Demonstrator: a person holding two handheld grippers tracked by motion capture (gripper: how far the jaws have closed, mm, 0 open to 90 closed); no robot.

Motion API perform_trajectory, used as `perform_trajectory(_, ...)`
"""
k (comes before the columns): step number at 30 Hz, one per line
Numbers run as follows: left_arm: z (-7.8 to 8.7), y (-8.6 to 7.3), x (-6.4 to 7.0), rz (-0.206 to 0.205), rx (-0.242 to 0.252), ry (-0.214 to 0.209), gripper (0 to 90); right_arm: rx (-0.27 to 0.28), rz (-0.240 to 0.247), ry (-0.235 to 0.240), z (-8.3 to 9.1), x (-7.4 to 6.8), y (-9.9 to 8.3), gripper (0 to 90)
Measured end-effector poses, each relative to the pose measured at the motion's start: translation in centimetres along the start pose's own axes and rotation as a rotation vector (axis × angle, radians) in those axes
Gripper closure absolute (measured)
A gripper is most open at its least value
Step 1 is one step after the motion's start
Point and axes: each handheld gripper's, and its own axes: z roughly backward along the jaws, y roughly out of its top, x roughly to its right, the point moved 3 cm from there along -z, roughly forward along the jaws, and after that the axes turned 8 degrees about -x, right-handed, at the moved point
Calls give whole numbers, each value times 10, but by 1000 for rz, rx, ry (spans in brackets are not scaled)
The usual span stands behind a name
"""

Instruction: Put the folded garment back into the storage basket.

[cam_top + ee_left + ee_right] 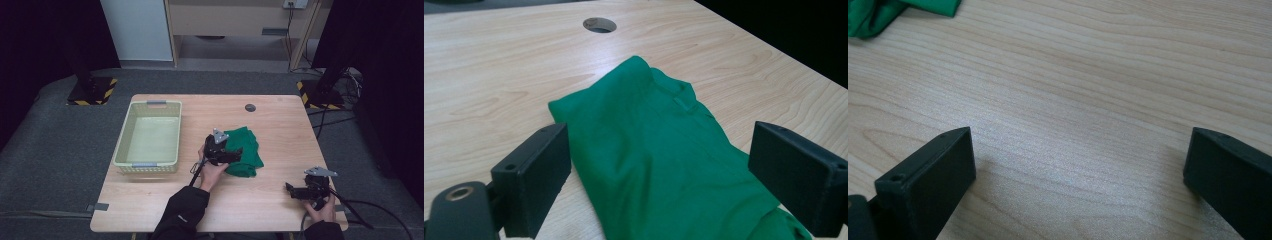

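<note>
The tabletop (pixel 165 200) is pale wood grain and takes up the middle of the high view, with grey carpet around it. No brand, label or writing can be read on anything in the three views.

A pale green basket (pixel 125 135) with slotted walls stands at centre left of the high view, well apart from the cloth.

The green cloth (pixel 247 150) lies folded and bunched just right of the frame's centre in the high view. In the left gripper view it spreads from the middle down to the lower right corner (pixel 649 150), with a collar-like seam near its upper edge. A corner of it also peeks in at the upper left of the right gripper view (pixel 878 15).

The left hand-held gripper (pixel 239 153) sits at the cloth's left edge in the high view, held by a hand in a dark sleeve. Its jaws stand wide apart, one at either side of the cloth, low over it; they grip nothing.

The right hand-held gripper (pixel 290 189) is at the lower right of the high view, near the tabletop's front edge and well apart from the cloth. Its jaws are also spread wide, over bare wood.

A small round hole (pixel 250 107) sits in the tabletop near the far edge; in the left gripper view it lies at the top (pixel 599 24).
</note>
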Motion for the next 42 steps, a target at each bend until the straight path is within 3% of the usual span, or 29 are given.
perform_trajectory(22, -27, -9, 3, 1, -65, 10, 100, 1, 2, 0, 0, 0, 0, 2)
perform_trajectory(29, -35, -13, -4, 38, -95, -1, 99, 1, 1, 0, 0, 0, 0, 2)
perform_trajectory(42, -44, -19, -6, 42, -135, 11, 115, 0, 0, 0, 0, 0, 0, 2)
